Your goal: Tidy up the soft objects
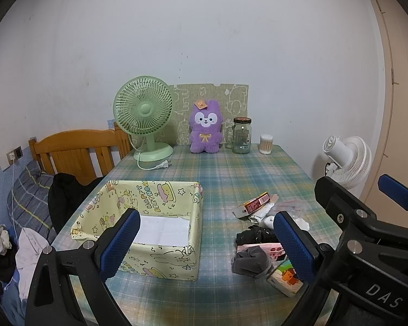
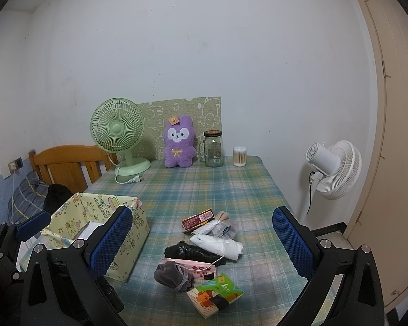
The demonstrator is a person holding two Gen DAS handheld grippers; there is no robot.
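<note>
Both tongs stand wide and carry nothing: left tongs (image 1: 204,247) hover between the fabric box (image 1: 138,228) and the pile, right tongs (image 2: 204,247) over the pile on the bench (image 2: 204,187).

Step, as judged: first pick. Bring your right tongs down on the grey sock bundle (image 2: 172,274), nearest you; pinch the bulk, not the loose cord. Lift clear of the tissue pack (image 2: 215,297) touching it.

Count: one box, one grey bundle, one black bundle (image 2: 193,251), one white roll (image 2: 217,244), one tissue pack. Farther wrappers: number unclear.
</note>
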